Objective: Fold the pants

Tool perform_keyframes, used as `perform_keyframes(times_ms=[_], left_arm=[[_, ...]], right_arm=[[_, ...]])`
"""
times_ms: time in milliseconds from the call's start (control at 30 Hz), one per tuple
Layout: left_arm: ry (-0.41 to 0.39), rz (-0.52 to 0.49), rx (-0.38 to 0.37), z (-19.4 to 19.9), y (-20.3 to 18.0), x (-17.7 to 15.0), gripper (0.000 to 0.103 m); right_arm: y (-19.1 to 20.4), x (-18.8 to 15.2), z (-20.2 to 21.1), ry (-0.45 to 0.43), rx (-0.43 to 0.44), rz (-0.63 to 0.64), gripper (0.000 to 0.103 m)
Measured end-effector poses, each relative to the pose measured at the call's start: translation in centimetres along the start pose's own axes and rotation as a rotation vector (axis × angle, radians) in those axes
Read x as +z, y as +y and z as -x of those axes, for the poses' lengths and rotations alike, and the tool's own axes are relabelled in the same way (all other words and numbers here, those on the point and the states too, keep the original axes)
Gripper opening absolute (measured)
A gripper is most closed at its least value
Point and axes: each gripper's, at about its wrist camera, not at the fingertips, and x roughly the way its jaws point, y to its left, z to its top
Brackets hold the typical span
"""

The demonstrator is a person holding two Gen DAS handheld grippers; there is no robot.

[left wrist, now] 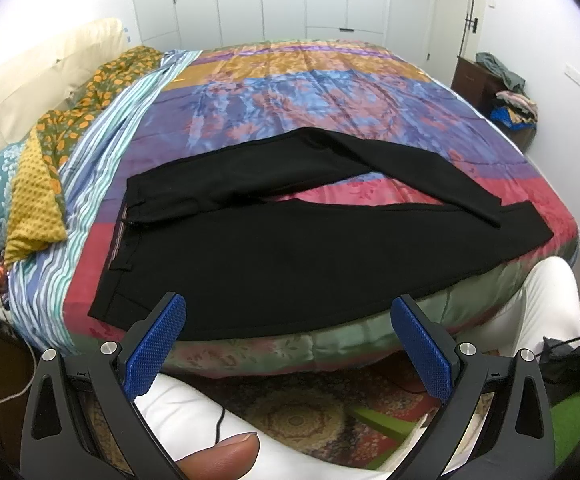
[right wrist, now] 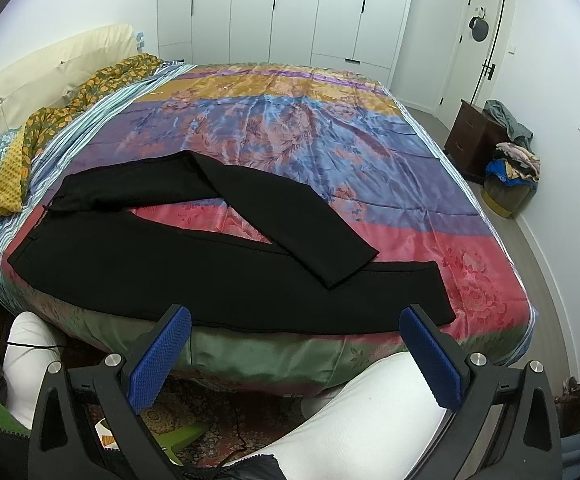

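Black pants [left wrist: 274, 256] [right wrist: 194, 264] lie flat on the colourful bedspread [left wrist: 290, 92] [right wrist: 290, 128], near its front edge. The waistband is at the left, the legs run right. The far leg crosses diagonally over the near leg close to the cuffs [right wrist: 350, 264]. My left gripper [left wrist: 288, 312] hangs open just off the bed's front edge, in front of the pants' waist half, holding nothing. My right gripper [right wrist: 296, 322] is open too, before the near leg's lower half, not touching the cloth. Both have blue ribbed pads [left wrist: 158, 344] [right wrist: 430, 356].
Pillows [left wrist: 30, 184] and a cream headboard [left wrist: 30, 76] are at the bed's left. A dark nightstand [right wrist: 472, 140] and a clothes pile [right wrist: 510, 164] stand at the right wall. White-clad legs [right wrist: 362, 412] and a patterned rug [left wrist: 302, 412] are below the grippers. White wardrobes [right wrist: 290, 8] fill the back.
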Motion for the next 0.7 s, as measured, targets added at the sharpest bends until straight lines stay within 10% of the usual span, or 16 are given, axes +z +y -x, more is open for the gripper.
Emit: perform_keyframes(times_ms=[700], left_arm=[[-0.002, -0.002, 0.003, 0.01, 0.15, 0.0, 0.102]], right_arm=[[0.08, -0.18, -0.17, 0.003, 0.001, -0.002, 0.103]])
